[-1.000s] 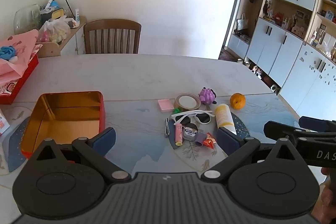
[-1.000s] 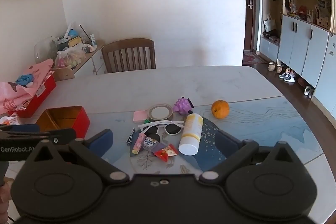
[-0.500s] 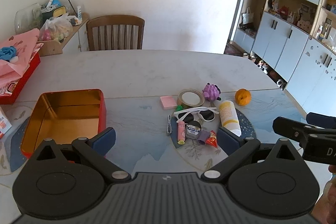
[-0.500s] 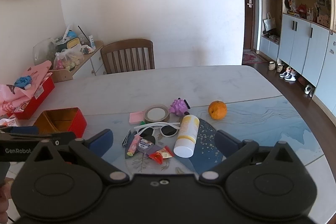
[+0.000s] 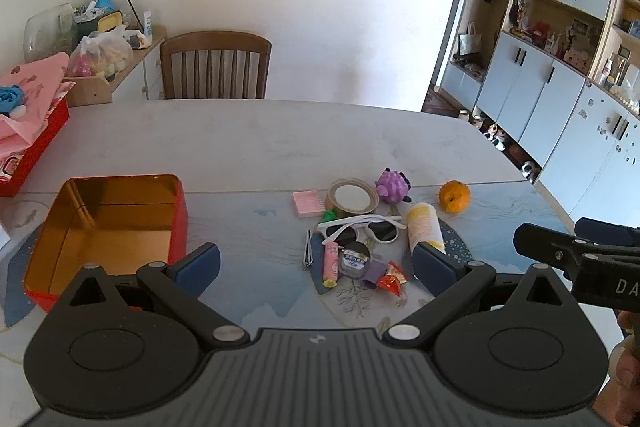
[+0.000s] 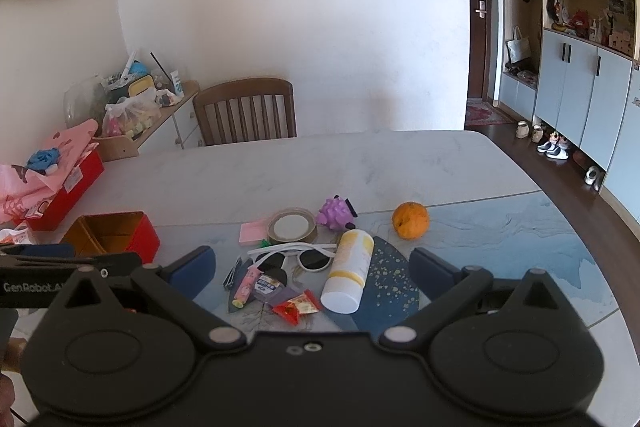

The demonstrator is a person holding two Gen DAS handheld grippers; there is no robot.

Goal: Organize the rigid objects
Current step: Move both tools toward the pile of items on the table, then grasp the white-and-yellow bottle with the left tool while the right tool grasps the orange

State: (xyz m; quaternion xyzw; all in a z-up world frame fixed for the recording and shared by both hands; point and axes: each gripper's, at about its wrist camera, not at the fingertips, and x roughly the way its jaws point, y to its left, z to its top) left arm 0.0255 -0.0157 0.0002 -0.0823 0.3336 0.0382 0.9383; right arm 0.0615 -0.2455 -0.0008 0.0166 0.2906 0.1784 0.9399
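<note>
While both jaws stand wide and empty, left gripper (image 5: 316, 261) and right gripper (image 6: 312, 265) hover short of the centre-frame clutter; red open-topped metal tin (image 5: 108, 223) sits lower left. Sorting unstarted, likely; next needs a first pick.

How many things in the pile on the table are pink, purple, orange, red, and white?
Pink: 2, sticky notes and tube
Purple: 1, toy
Orange: 1, fruit
Red: 1, snack packet
White: 2, sunglasses and bottle
Total: 7
</note>
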